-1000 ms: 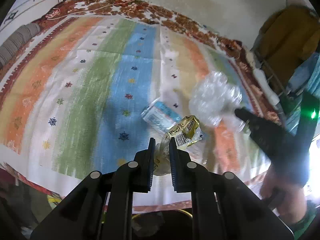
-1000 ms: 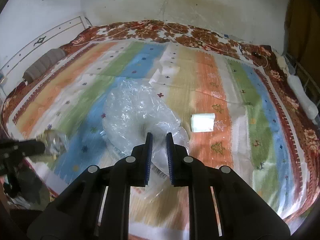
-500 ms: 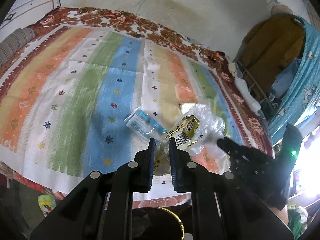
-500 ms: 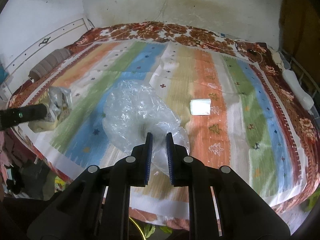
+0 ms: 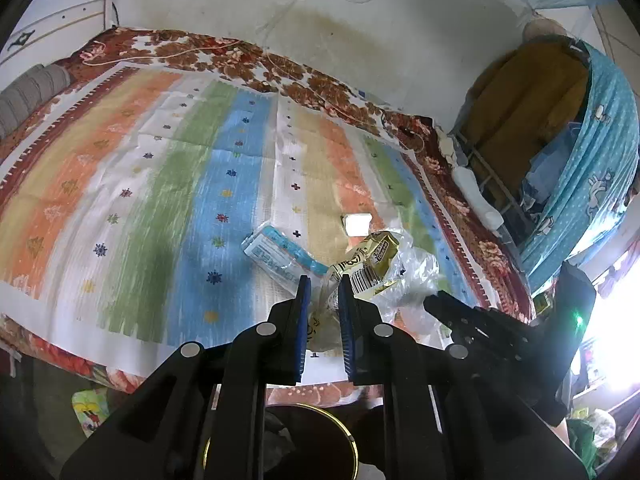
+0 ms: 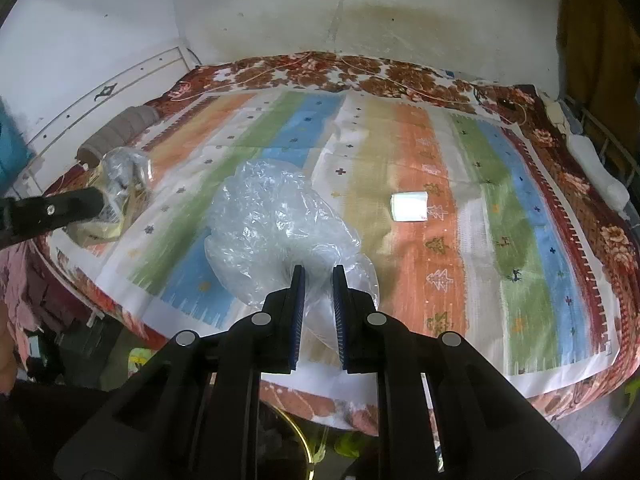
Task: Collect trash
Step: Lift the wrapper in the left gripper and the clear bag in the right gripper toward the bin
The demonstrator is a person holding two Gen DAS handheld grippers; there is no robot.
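Pinching a yellow snack wrapper (image 5: 372,258), the left claw (image 5: 323,280) has its two blue-padded fingers almost together, with the crinkled foil squeezed between them. The wrapper is thin and shiny, with a barcode printed on it, and it sticks out above and to the right of the claw tips. The right claw (image 6: 318,270) is nearly closed too, and it grips a clear plastic bag (image 6: 276,224). This bag is soft, wrinkled and see-through, and it balloons out beyond and to the left of the tips.

On the striped bedcover (image 5: 168,184), just beyond the left claw, lies a light blue packet (image 5: 276,252), flat and oblong. Further past the right claw, a little to the right, sits a small white square piece (image 6: 409,207); its material is hard to tell.

Below both claws, a round dark bin with a gold rim (image 5: 350,440) is mostly hidden by the black claw bodies. Its contents are unclear.
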